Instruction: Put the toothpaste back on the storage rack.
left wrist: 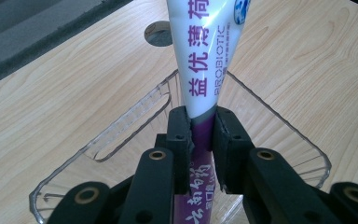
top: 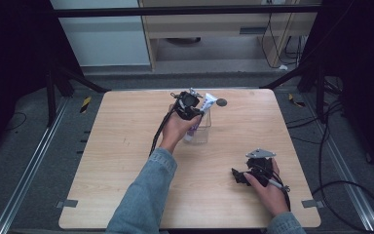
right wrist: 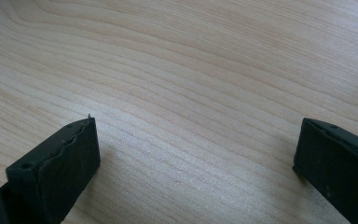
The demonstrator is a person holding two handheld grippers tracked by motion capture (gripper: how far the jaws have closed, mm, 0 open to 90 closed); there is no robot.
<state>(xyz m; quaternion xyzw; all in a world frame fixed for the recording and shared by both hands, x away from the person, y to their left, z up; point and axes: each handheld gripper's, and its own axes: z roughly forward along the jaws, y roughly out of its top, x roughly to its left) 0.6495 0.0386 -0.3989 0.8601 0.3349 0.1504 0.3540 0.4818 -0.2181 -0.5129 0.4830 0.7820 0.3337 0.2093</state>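
1. A white and purple toothpaste tube (left wrist: 203, 70), printed with purple characters and the word PROBIOTIC, is clamped between the two black jaws of the left gripper (left wrist: 201, 135), which press on it from both sides where the white print meets the purple part.
2. In the left gripper view, the tube is seen standing inside a clear, square plastic container (left wrist: 121, 126), with its flat crimped end rising well above the rim and its lower purple part reaching down into the container.
3. In the high view, the left gripper (top: 189, 108) is held in the person's left hand (top: 175, 129) directly over the clear container (top: 202, 132), which stands on the far middle part of the light wooden table (top: 126, 161).
4. The tube (top: 205, 105) is seen there tilted, its white upper end leaning toward the far right.
5. A small round grey disc (top: 221, 102) is set in the tabletop just beyond the container, near the tube's upper end.
6. The right gripper (top: 237, 176) is rested on the near right part of the table, held in the person's right hand (top: 268, 192), well apart from the container.
7. In the right gripper view, its black jaws are seen standing wide apart, with bare wood grain between them and nothing held.
8. A blue denim sleeve (top: 143, 197) is worn on the left forearm.
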